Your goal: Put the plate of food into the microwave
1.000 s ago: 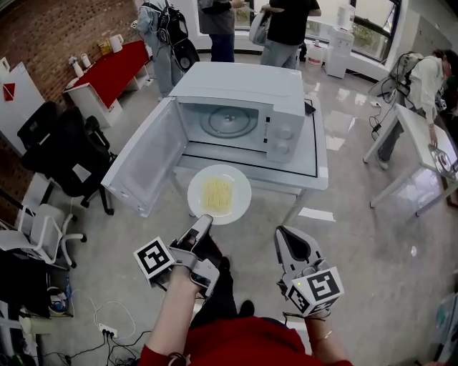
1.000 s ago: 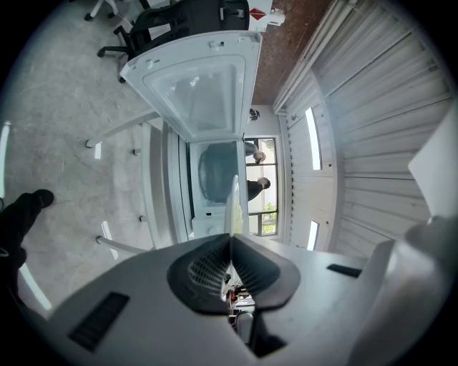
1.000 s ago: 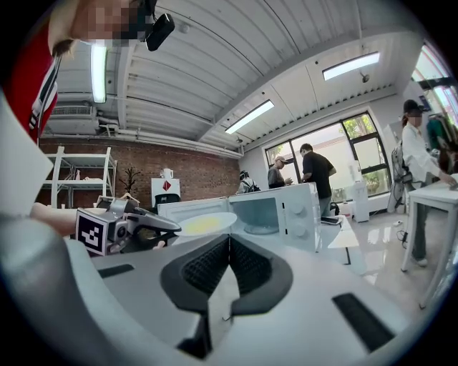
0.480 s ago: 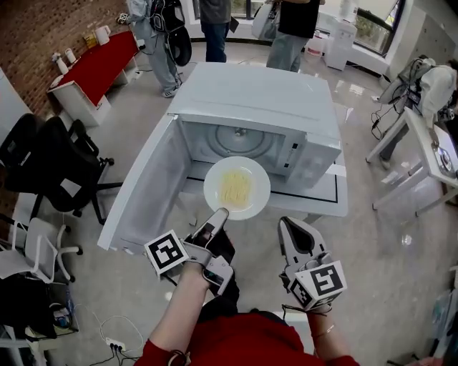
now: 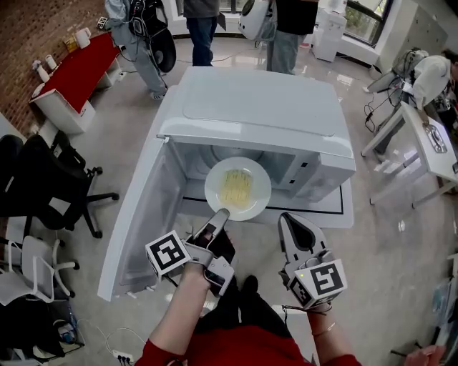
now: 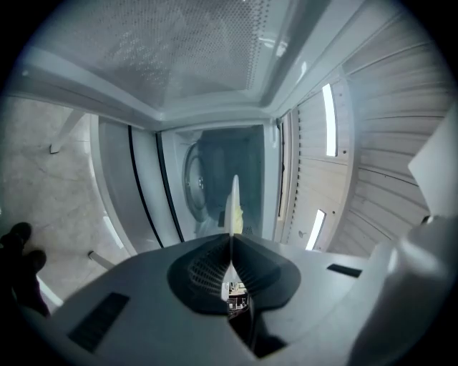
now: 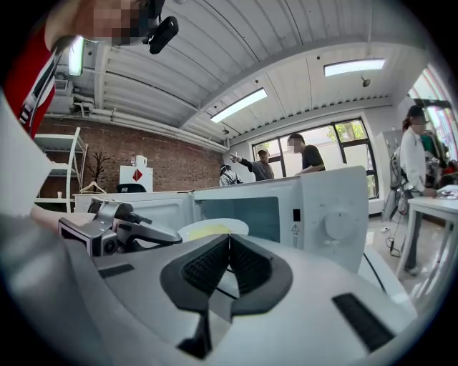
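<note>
Nearest us, our right gripper (image 5: 290, 219) hangs off to the right of the plate, its jaws pressed together with nothing between them. Just beside it, our left gripper (image 5: 220, 213) has its jaws closed narrow on the near rim of the white plate (image 5: 259, 194); its own view shows that rim edge-on between the pads. The plate is held roughly level and carries a pale yellow heap of food (image 5: 236, 187); it sits in the air at the mouth of the open microwave (image 5: 261, 107), and we cannot tell whether its far edge is already inside the opening. The microwave door (image 5: 136, 221) is swung wide to the left, reaching back toward us. Past the plate, the left gripper view shows the round turntable (image 6: 192, 179) inside the cavity. The microwave stands on a white table (image 5: 342, 209); a black office chair (image 5: 43, 179) stands on the floor to the left. Farther off we see a red-topped table (image 5: 75, 68) by the brick wall, a white desk (image 5: 429, 143) at the right, and several people standing (image 5: 200, 11) behind the microwave.
</note>
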A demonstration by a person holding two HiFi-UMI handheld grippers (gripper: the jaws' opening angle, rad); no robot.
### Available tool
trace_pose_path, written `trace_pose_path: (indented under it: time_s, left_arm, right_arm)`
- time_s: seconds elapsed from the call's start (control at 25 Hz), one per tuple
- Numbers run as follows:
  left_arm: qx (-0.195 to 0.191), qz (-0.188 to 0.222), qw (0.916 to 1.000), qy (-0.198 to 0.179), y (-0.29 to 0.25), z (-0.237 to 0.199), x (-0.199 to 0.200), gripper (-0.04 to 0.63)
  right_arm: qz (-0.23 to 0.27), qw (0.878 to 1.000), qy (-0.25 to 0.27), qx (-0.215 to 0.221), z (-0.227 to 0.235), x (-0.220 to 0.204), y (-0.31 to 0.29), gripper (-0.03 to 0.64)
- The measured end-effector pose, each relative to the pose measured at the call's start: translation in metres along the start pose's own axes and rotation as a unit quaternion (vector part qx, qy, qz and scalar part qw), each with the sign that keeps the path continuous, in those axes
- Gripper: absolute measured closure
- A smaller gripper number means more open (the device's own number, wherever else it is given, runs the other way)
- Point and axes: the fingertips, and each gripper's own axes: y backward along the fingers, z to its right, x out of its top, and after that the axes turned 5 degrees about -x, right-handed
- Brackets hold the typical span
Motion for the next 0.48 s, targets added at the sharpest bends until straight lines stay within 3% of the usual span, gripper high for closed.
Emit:
trace_pose_path:
  time_s: [0.28, 0.48]
  left_arm:
    - [0.003, 0.006, 1.0000, -0.003, -0.020, -0.020, 0.017, 0.577]
    - [-0.002, 0.014, 0.9999, 0.000, -0.034, -0.038, 0.029, 0.577]
  right_arm:
    - [-0.010, 1.000, 0.003, 0.002, 0.009, -0.017, -0.017, 0.601]
    - [0.027, 0.999, -0.015, 0.009, 0.004, -0.024, -0.042, 0.601]
